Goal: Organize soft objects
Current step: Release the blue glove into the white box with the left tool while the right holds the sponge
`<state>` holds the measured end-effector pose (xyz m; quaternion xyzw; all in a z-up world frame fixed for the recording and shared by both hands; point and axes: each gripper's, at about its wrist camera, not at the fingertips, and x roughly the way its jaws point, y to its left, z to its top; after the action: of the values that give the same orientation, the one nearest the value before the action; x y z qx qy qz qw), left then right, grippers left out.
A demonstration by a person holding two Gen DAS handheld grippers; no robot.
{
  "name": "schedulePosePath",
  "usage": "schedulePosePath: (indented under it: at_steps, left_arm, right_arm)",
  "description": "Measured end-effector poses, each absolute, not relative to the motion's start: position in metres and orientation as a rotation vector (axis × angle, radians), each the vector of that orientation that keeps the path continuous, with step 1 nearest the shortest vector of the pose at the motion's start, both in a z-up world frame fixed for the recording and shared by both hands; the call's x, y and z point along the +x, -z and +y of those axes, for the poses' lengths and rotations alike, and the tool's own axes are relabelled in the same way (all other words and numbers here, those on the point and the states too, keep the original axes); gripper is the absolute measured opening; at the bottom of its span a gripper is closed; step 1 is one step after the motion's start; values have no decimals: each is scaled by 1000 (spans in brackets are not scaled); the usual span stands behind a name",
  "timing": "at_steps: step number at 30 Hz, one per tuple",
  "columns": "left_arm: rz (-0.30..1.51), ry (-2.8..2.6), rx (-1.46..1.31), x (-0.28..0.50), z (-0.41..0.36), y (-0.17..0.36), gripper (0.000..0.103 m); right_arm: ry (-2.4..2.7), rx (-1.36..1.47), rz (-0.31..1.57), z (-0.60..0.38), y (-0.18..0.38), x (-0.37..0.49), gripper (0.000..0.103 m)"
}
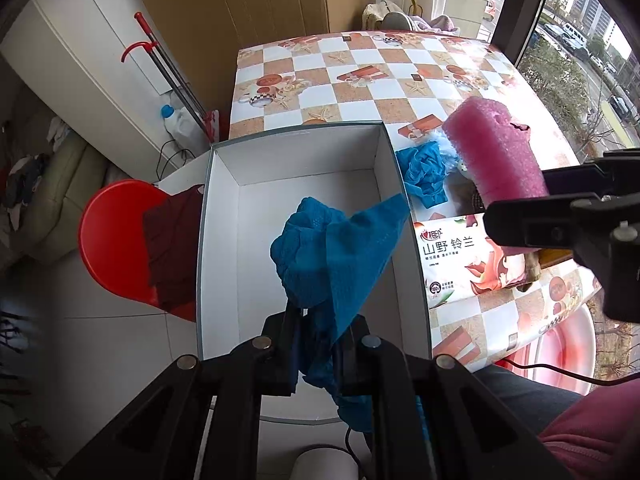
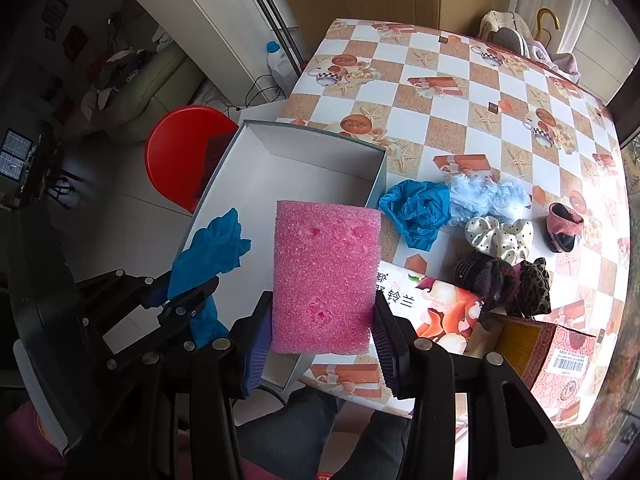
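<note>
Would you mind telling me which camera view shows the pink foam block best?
The right wrist view: the pink foam block fills the centre, its broad pitted face toward the camera, clamped between the right gripper fingers. The left wrist view shows it only at the right edge, seen obliquely and partly hidden by that gripper.

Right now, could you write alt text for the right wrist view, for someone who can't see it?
A claw grips a pink foam block above an open white box on a checkered table. At left, a second claw holds a blue cloth over the box; another blue cloth and scrunchies lie beside it.
</note>
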<state>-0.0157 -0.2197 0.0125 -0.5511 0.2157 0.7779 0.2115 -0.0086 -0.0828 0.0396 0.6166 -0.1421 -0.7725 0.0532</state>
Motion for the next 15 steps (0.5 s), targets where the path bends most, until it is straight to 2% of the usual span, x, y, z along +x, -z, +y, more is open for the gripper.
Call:
schedulePosePath:
  at_steps: [15]
  left_arm:
    - [546, -2208, -1637, -20, -245, 1, 14]
  right_arm:
    - [2284, 1897, -410, -94, -30, -12, 48]
